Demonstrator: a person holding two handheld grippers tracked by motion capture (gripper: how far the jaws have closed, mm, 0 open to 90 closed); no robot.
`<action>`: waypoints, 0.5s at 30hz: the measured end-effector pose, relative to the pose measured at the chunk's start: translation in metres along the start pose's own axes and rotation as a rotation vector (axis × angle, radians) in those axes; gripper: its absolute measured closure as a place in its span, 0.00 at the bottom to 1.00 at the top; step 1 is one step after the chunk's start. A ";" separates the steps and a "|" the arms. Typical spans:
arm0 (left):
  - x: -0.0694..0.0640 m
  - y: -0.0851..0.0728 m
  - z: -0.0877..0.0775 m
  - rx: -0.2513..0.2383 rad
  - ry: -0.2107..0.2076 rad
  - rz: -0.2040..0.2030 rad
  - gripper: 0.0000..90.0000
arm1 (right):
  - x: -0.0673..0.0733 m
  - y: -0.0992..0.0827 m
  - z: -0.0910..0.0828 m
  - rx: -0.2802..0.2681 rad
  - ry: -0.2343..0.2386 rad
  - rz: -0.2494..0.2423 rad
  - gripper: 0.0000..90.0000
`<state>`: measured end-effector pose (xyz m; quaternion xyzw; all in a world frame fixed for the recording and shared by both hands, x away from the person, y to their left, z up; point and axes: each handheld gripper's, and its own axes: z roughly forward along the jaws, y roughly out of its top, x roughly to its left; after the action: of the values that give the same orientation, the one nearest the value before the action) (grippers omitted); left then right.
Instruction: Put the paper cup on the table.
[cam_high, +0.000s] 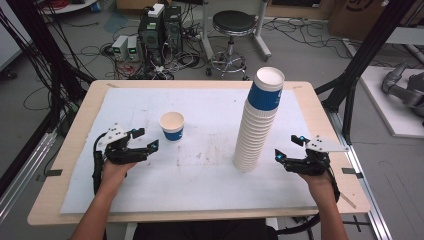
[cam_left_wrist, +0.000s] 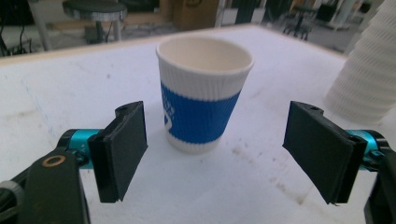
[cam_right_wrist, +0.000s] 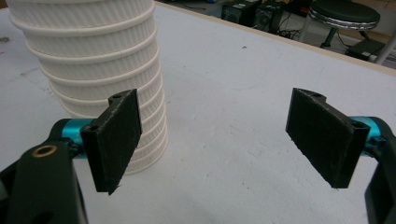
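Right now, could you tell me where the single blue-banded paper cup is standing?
The single cup stands upright on the white mat, left of centre, just ahead of the open left gripper and well left of the tall cup stack.

The high view looked down from above the person's side of the table (cam_high: 75, 150), facing forward, far enough back to take in the whole top and the floor behind it.

The left gripper view sat low and close to the table, looking along the left gripper (cam_left_wrist: 215, 154) at a single cup (cam_left_wrist: 204, 93) just ahead. The tall cup stack (cam_left_wrist: 366, 70) showed at its right edge.

The right gripper view was also low and close, looking along the right gripper (cam_right_wrist: 212, 140). The cup stack (cam_right_wrist: 93, 70) stood very near on its left.

All three views shared the stack and the white table cover (cam_right_wrist: 257, 93). A stool (cam_high: 232, 25) beyond the table showed in each one.
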<state>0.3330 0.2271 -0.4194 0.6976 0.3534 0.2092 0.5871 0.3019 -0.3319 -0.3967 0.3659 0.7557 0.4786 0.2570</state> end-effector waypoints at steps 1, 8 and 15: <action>-0.001 0.002 -0.003 -0.024 -0.003 -0.002 0.23 | 0.000 0.000 0.000 0.000 -0.003 0.000 0.21; -0.003 0.004 -0.010 -0.080 -0.024 -0.004 0.23 | 0.001 -0.003 -0.002 0.007 -0.011 0.011 0.21; -0.003 0.001 -0.016 -0.091 -0.033 -0.016 0.23 | 0.006 -0.006 -0.004 0.018 -0.024 0.009 0.21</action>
<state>0.3202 0.2359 -0.4147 0.6708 0.3394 0.2089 0.6255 0.2934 -0.3309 -0.4003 0.3770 0.7551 0.4686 0.2607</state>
